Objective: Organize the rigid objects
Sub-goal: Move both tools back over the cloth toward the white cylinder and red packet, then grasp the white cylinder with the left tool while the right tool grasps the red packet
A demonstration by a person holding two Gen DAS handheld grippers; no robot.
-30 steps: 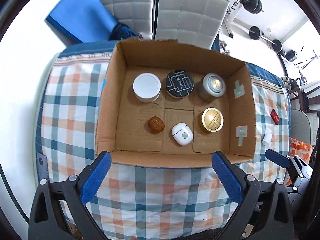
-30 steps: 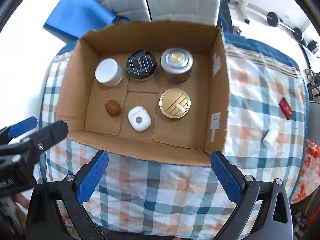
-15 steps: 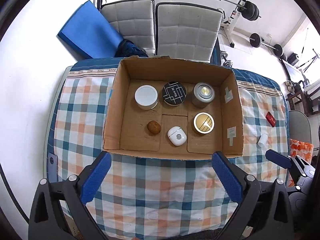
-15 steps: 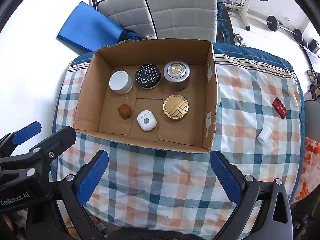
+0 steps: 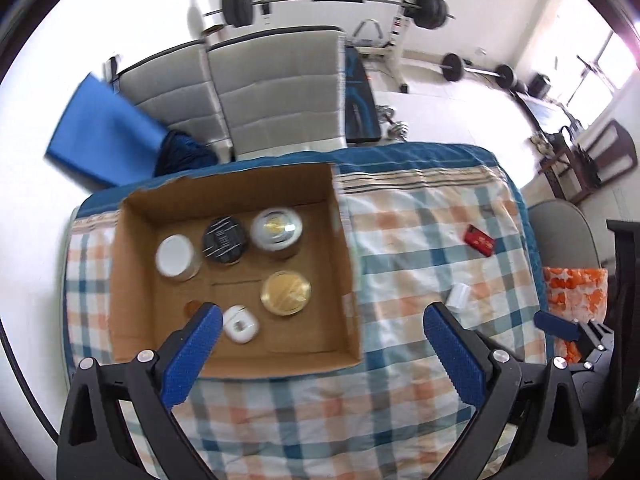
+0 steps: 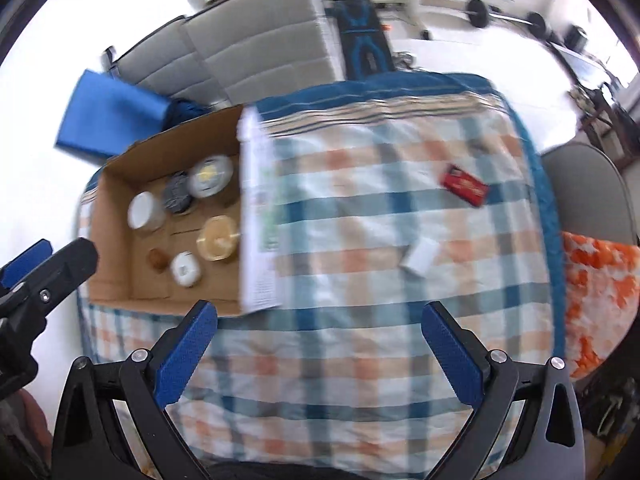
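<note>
An open cardboard box (image 5: 132,280) (image 6: 108,240) sits on the checked cloth at the left. It holds a white jar (image 5: 175,256), a black tin (image 5: 225,237), a silver tin (image 5: 277,229), a gold tin (image 5: 285,293), a white earbud case (image 5: 239,324) and a brown nut (image 5: 191,309), partly hidden by a finger. A white cylinder (image 6: 419,258) (image 5: 457,296) and a red box (image 6: 465,184) (image 5: 479,239) lie on the cloth to the right. My left gripper (image 5: 320,352) and right gripper (image 6: 319,346) are both open and empty, held above the cloth.
The table (image 6: 360,380) has a checked cloth with a blue border. Grey padded chairs (image 5: 276,88) and a blue mat (image 5: 104,140) stand behind it. Weights (image 5: 336,0) are at the back. An orange patterned cloth (image 6: 596,292) lies at the right.
Both grippers have pulled back, risen and swung right. The box now sits left in both views, and the white cylinder and red box are nearer the middle. Nothing was picked up.
</note>
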